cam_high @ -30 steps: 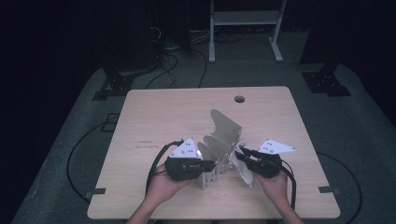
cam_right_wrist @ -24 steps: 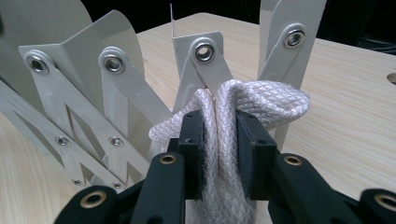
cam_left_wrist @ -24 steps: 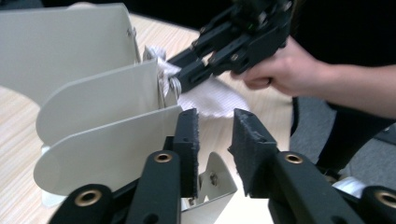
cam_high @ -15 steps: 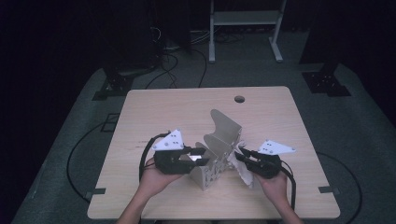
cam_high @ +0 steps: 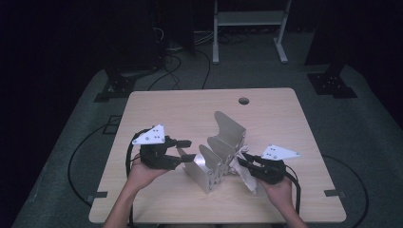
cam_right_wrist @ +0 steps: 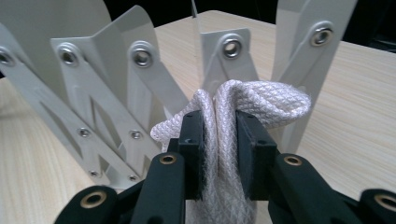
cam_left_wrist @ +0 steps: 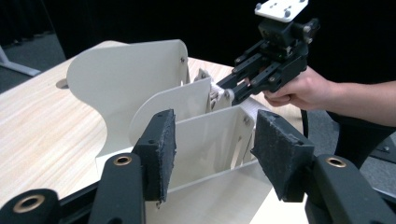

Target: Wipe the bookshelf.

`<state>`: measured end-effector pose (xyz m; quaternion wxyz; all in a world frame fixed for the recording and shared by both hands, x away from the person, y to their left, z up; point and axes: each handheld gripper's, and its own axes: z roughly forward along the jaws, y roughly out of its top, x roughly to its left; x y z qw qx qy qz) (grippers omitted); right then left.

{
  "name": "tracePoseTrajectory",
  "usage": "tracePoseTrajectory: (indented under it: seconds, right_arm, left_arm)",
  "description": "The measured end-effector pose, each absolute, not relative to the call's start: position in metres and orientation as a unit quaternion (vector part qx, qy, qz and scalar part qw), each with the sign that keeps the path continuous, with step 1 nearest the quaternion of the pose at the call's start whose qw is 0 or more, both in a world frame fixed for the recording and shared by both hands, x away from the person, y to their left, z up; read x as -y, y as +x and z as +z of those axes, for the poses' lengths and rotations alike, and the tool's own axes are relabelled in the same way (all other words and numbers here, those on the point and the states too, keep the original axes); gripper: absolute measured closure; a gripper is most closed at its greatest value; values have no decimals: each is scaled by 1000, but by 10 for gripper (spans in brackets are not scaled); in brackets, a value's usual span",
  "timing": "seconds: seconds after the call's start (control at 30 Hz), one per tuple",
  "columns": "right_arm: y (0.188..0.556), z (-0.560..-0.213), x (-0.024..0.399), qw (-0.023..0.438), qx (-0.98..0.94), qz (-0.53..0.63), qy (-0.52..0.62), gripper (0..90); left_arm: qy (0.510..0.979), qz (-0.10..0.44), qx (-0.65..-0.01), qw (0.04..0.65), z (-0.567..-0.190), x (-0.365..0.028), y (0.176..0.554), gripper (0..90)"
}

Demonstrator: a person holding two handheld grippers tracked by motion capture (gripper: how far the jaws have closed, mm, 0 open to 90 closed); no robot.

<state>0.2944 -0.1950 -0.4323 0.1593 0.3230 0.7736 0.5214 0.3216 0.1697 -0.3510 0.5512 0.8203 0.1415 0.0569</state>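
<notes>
On the wooden desk (cam_high: 166, 109) stands a metal folding rack (cam_high: 219, 152) with several curved, pale divider plates joined by riveted bars. It sits near the front edge, about in the middle between the left and right edges, and it stands a little oblique to them. A round cable hole (cam_high: 244, 100) is in the desktop near the far edge.

The right gripper (cam_high: 243, 164) is at the right side of the rack, and its jaws are pressed on a folded white cloth (cam_right_wrist: 243, 112) with a woven diamond pattern. In the right gripper view the cloth is squeezed flat between the two black pads and bulges out above them, just in front of the riveted bars of the rack. In the high view the cloth (cam_high: 242, 168) hangs beside the rack's right side, touching it, with one end down on the desk.

The left gripper (cam_high: 187, 150) is to the left of the rack — close to it, but not touching. Its jaws have just been opening and stand at a middle width, with nothing between the pads. In the left gripper view the pads frame the nearest low plate of the rack (cam_left_wrist: 140, 88), which is a little farther off, and behind it the right gripper (cam_left_wrist: 227, 91) holds the cloth (cam_left_wrist: 212, 91) at the far side.
</notes>
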Motion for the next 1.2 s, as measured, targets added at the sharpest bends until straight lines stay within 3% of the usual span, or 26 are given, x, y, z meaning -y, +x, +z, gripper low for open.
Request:
tracePoseTrajectory:
  seconds: [0.47,0.73,0.9,1.2]
  right_arm:
    - [288,-425,192,151,-776,529,310,727]
    - [307,-422,199,164,-769,524,329,728]
    - [316,-423,197,165,-768,521,334,729]
    - [341,-424,197,172,-771,506,346,729]
  left_arm:
    - [822,22,-148,550,-370,-185,339,331]
    - [828,4,-142,542,-377,-187,346,294]
    - [832,-2,-135,538,-380,-186,346,330]
    - [838,-3,-122,532,-383,-185,342,535]
